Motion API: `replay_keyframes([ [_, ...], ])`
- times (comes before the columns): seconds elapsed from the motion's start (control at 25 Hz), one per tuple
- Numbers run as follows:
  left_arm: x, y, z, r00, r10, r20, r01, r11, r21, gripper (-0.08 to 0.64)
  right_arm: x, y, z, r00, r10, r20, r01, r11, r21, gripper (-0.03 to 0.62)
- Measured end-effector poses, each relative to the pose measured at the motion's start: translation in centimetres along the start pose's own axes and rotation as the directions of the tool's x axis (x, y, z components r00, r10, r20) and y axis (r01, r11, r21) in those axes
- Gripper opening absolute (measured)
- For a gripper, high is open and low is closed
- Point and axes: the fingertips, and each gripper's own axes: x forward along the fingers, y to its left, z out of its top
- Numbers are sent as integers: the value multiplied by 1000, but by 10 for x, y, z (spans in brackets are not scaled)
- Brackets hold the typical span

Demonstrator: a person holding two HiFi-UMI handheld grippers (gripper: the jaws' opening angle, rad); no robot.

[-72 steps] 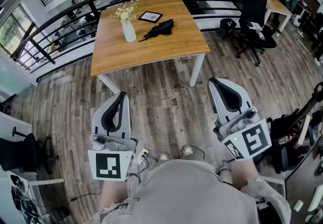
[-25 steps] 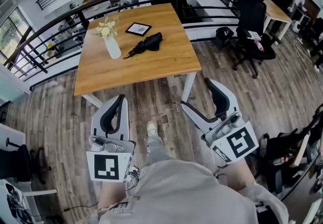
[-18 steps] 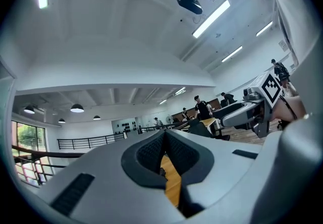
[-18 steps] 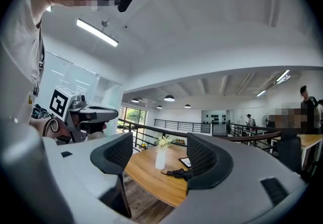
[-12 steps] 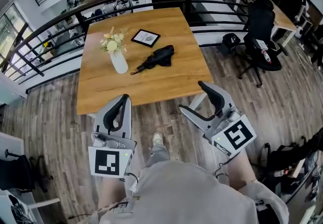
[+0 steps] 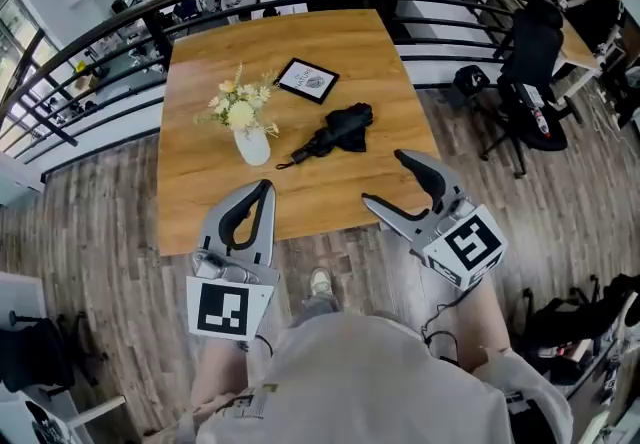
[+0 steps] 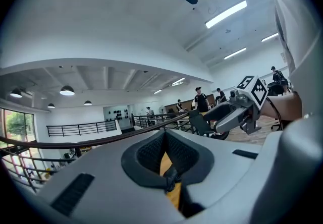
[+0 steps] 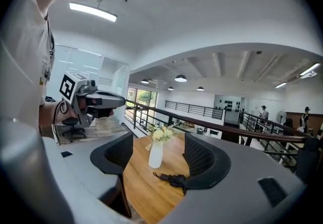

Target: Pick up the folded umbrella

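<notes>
On the wooden table [image 6: 200, 62] stands a white vase [image 6: 252, 145], upright, holding a bunch of pale yellow and white flowers [image 6: 240, 110]. It is the only container in sight.

Just to the right of the vase lies the folded umbrella [image 6: 340, 130]. It is black and flat on the tabletop, slanted, with its thin end and strap pointing toward the vase and its bulkier end toward the far right. Beyond it, nearer the far edge, lies a small dark-framed picture [image 6: 307, 80], apart from both.

The right gripper [image 6: 385, 177] hangs over the near edge of the table with its jaws spread wide and nothing between them. The umbrella is ahead of it, close but untouched. In the right gripper view, vase and umbrella show through the gap between the jaws, the umbrella low by the right-hand jaw.

The left gripper [image 6: 264, 188] is held at the near edge too, left of the other, with its jaws pressed together at the tips and gripping nothing.

The table has white legs and stands on grey-brown plank flooring [image 6: 90, 222]. A dark railing [image 6: 100, 27] curves round its far sides. A black office chair [image 6: 530, 52] stands at the right by another desk, and people are there in the distance.
</notes>
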Motion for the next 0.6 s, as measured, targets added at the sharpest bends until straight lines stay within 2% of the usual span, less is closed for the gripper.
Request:
replay_keyframes([
  [0.2,37,22,-17,998,7,-69,-9,1000,-25,17,34,-21,-18,991,62,-122,-67,997,-35,342],
  [0.36,51,23,-27,998,1,-62,-4,999,-49,17,51,-22,-38,970,126,-209,-141,988,-57,342],
  [0.52,70,24,-35,996,-12,-83,10,1000,-18,17,68,-42,-46,969,153,-193,-166,985,-52,342],
  [0.6,80,23,-36,995,13,-97,-16,999,-36,17,75,-55,-46,970,182,-158,-190,981,-37,342],
])
